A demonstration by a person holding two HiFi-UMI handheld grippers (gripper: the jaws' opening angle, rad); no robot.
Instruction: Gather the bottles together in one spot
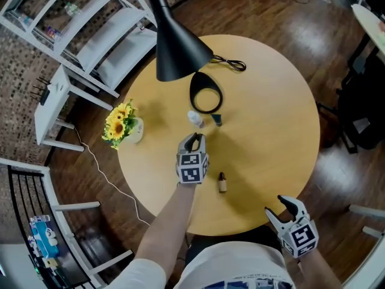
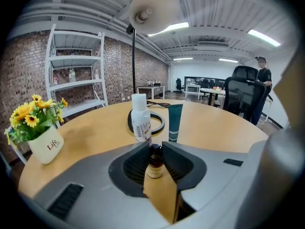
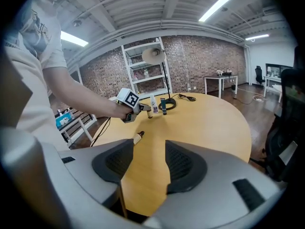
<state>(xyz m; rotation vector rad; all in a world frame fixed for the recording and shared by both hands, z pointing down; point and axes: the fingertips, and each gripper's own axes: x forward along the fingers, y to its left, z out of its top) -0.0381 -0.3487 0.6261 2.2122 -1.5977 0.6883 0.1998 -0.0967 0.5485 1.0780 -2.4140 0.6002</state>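
Left gripper (image 1: 194,138), jaws clamped on the small amber bottle (image 2: 154,163), should stand it gently just beside the white bottle (image 2: 140,118) without toppling it; right gripper (image 3: 148,147) jaws gape empty.

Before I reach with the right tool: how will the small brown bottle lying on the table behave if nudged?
The bottle lies on its side and looks round, so it will probably roll on the smooth table. It is small, so it is likely light and easily knocked away. Its surface looks like glass, so it may be slippery.
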